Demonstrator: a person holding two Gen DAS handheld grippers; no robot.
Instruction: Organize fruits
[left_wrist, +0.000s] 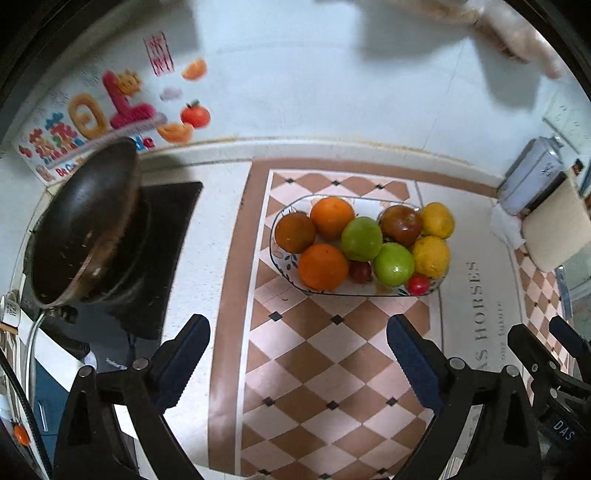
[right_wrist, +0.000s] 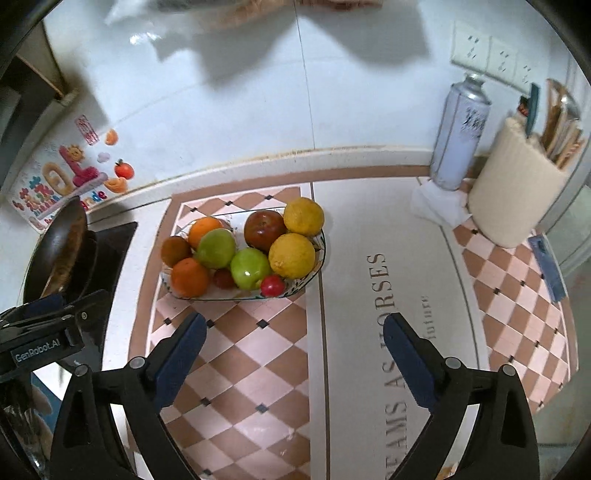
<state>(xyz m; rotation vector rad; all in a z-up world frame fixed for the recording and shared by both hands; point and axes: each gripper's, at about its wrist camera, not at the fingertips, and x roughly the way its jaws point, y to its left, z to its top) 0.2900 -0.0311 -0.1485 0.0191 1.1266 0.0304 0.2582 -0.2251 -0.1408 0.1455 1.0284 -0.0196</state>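
Observation:
An oval patterned dish sits on the checkered mat, filled with fruit. In it lie oranges, green apples, yellow lemons, a dark red apple, a brownish fruit and small red fruits. My left gripper hovers open above the mat in front of the dish, nothing between its fingers. My right gripper is also open and empty, just right of the left one and in front of the dish.
A dark wok rests on a black hob at the left. A spray can, a cream utensil holder and folded tissue stand at the back right. A tiled wall with a fruit sticker lies behind.

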